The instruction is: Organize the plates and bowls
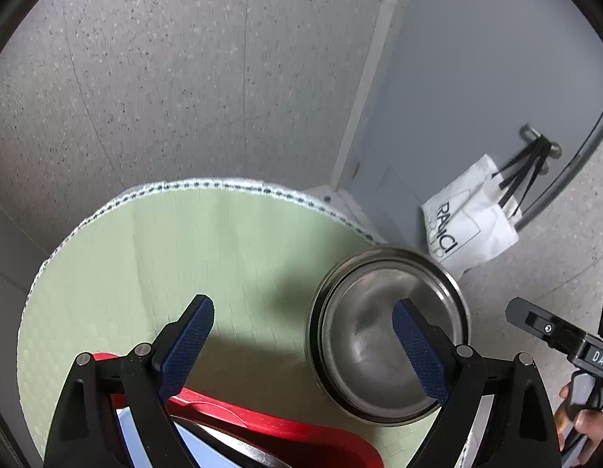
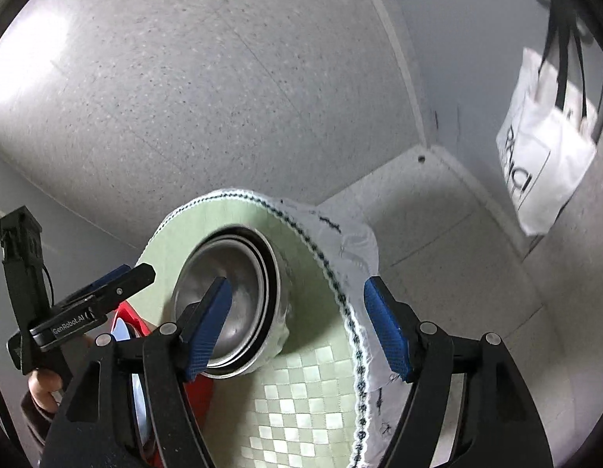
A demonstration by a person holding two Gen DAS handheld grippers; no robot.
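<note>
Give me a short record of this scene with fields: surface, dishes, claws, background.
surface: round table with green cloth
dishes: nested steel bowls near the table's edge; red tray beside them, with a plate partly hidden on it
left claw: open, holds nothing, above the cloth
right claw: open, holds nothing
background: white bag hanging on a door handle

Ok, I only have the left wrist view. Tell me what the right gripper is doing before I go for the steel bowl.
Observer: The right gripper is open and empty, with one finger in front of the steel bowl.
Operator: Confirm how close that bowl sits to the table edge.
Observer: It's not on the edge. The right wrist view shows a strip of green tablecloth between the bowl and the trimmed border.
Operator: Check it's a single bowl.
Observer: It looks nested, with several rims showing.
</note>
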